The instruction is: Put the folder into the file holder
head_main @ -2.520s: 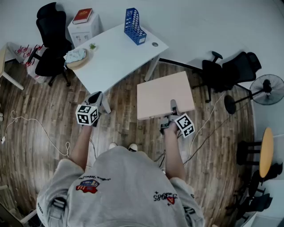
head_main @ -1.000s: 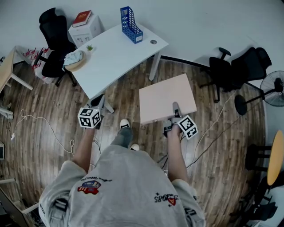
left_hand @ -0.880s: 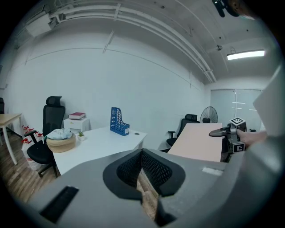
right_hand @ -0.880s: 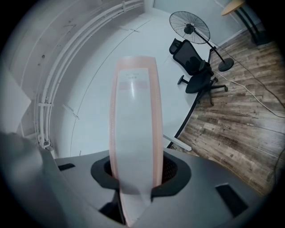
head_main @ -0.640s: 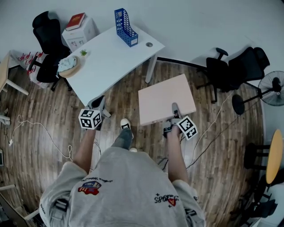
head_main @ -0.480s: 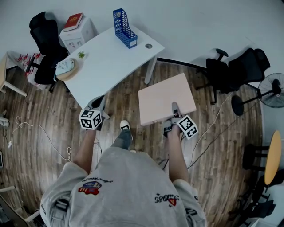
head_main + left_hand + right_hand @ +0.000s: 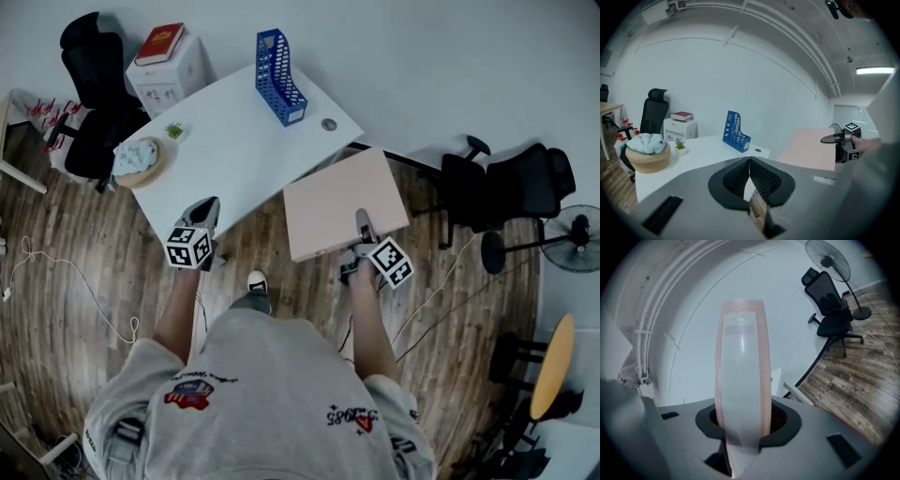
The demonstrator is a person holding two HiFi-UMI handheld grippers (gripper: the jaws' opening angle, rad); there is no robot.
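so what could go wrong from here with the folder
The right tongs pinch the pink folder only at its near edge, so the wide sheet could swing or slip out. The blue file holder stands narrow at the far edge of the white table; a folder pushed in flat or crooked might shove it off. The left tongs are shut and empty, so nothing steadies it.

On the table [image 7: 234,150] stands the file holder [image 7: 281,66], folder [image 7: 342,202] seemingly rightward.
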